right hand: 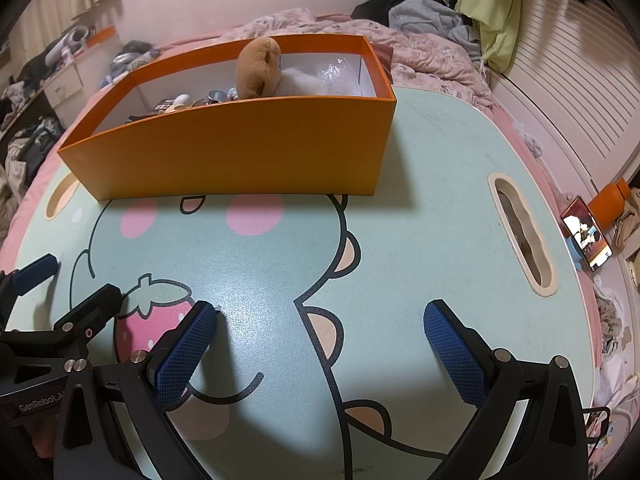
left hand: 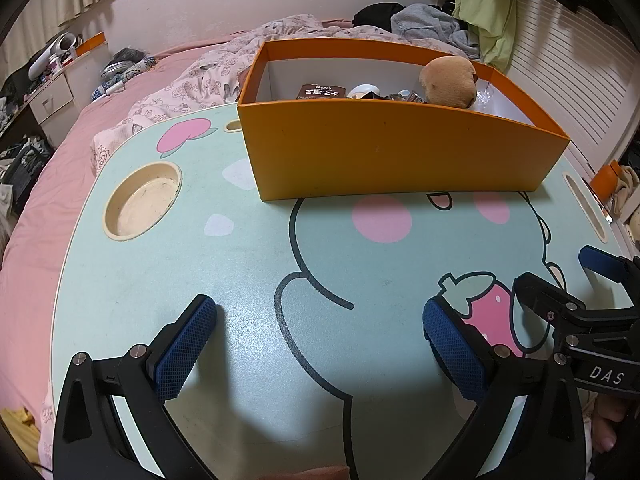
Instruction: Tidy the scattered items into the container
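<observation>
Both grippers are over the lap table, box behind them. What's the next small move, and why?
Probably none beyond pulling both back to rest. The left gripper and right gripper are open and empty, the printed tabletop shows no loose item, and the plush toy, card pack and small bits already sit inside the orange box. The tidy looks finished.

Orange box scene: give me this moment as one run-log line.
left gripper: open, empty | right gripper: open, empty | orange box: holds plush toy, small items | table: no loose items seen
</observation>
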A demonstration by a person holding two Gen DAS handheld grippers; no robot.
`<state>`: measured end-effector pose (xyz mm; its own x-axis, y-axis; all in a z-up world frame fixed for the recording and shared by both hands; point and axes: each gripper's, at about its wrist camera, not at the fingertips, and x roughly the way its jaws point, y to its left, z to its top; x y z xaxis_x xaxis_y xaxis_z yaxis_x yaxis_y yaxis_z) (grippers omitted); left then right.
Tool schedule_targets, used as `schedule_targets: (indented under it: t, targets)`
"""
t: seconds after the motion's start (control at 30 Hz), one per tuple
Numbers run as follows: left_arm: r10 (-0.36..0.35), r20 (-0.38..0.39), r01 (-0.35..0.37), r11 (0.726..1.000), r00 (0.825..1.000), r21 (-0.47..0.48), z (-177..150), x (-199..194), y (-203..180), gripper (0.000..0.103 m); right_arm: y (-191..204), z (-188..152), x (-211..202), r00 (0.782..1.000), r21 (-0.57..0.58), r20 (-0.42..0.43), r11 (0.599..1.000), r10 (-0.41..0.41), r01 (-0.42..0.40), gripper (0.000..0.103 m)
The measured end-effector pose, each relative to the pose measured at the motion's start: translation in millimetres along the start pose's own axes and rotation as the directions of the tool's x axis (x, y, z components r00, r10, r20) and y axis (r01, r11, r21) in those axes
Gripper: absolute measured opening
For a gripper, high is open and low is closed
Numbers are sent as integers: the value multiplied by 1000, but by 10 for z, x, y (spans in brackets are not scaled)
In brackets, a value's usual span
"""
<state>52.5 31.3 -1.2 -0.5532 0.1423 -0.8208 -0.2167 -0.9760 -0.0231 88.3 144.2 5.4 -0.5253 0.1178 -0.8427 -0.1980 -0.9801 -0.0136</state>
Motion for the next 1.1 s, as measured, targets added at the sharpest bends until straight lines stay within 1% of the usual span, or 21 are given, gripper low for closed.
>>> schedule_targets:
  t: [1.1]
  targets:
    - [-6, 0, 6, 1000, 1000, 8, 8, 12, 5, 103, -1, -2, -4, 1000, 0, 0, 1000, 0, 0, 103]
